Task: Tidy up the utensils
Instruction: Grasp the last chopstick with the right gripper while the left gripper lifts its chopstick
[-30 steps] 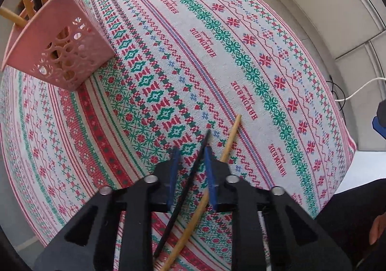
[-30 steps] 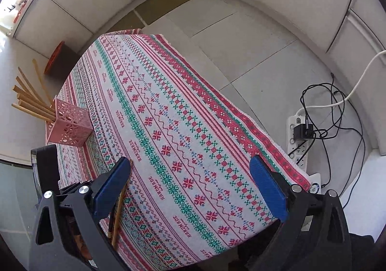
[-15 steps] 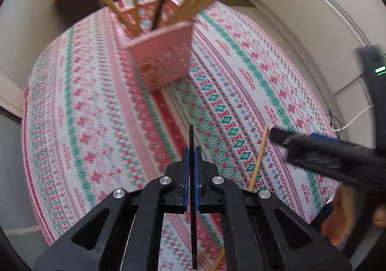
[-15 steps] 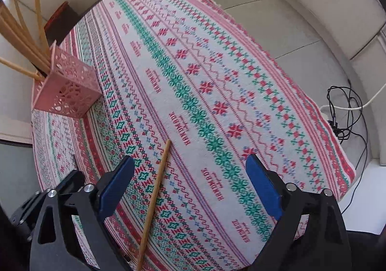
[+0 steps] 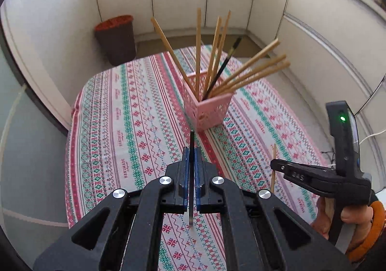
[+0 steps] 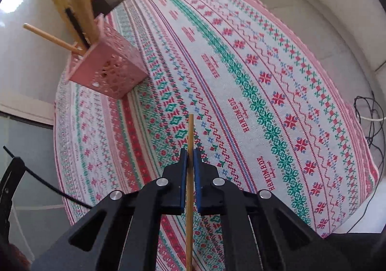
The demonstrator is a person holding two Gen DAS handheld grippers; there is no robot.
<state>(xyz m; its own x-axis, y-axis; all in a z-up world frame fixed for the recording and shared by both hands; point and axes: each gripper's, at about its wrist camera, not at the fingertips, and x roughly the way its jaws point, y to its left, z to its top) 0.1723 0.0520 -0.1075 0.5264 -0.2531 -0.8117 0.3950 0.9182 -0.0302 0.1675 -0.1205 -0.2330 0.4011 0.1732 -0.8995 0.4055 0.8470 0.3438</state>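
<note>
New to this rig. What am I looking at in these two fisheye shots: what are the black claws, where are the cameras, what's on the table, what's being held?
No robot here: a person holds a two-finger gripper in each hand, and a camera on each looks forward along its fingers.

The left wrist view shows the left gripper shut on a black chopstick. The right gripper appears at its right edge.

In the right wrist view, the right gripper, whose jaws have just been closing, clamps a wooden chopstick.

On the patterned tablecloth stands a pink perforated holder, already filled with wooden chopsticks plus one black.
</note>
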